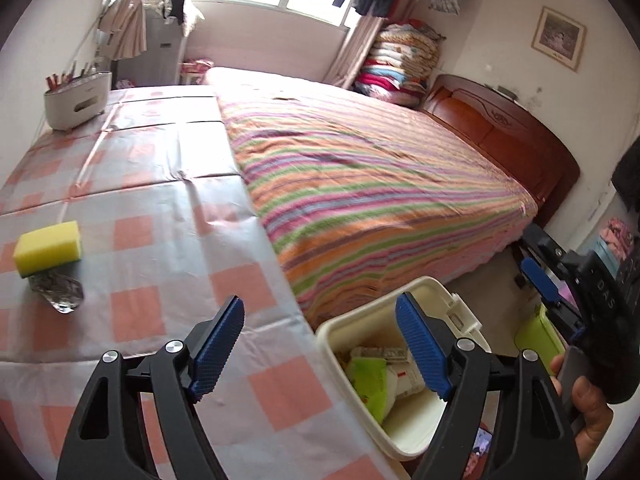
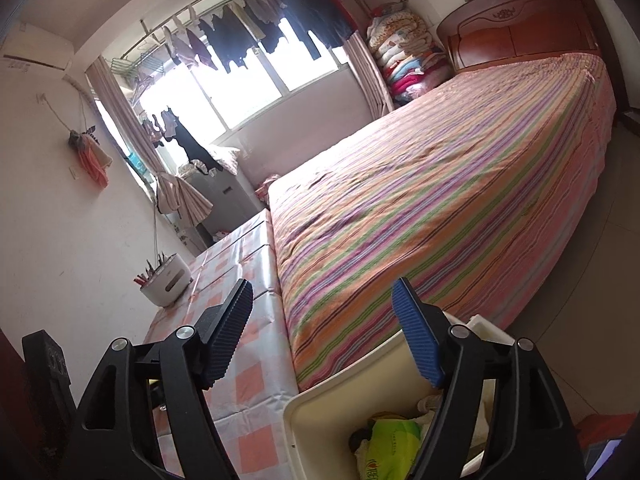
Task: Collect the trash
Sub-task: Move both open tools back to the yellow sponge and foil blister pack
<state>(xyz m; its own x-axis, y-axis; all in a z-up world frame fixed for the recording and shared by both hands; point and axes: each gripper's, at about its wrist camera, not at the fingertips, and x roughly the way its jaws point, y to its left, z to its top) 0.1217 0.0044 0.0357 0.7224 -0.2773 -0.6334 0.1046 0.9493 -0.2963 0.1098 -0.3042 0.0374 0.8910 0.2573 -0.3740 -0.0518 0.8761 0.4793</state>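
1. Far left, back of the table (pink-and-white check cloth): white caddy holding upright pens or sticks, near the wall.
2. Left front of the table: yellow sponge lying flat. A crumpled foil wrapper lies touching its near edge, on the cloth.
3. Left tongs: jaws wide apart, blue pads facing each other, nothing between them. The left pad is over the table edge, the right pad over the bin.
4. Cream bin stands on the floor just beside the table corner, below the table top. Inside: a green packet and white printed packaging, lying loose. In the right wrist view the same bin shows a green packet and pale crumpled material beside it.
5. Right tongs: jaws apart, empty. Left pad is over the table edge, right pad above the bin rim. In the left wrist view the right tongs appear at the right edge, held by a hand; a lime-green object on the floor lies just behind them, identity unclear.
6. Centre to right: bed with striped cover, butted against the table's long side. Wooden headboard at the far right wall.
7. Folded quilts stacked in the corner by the headboard.
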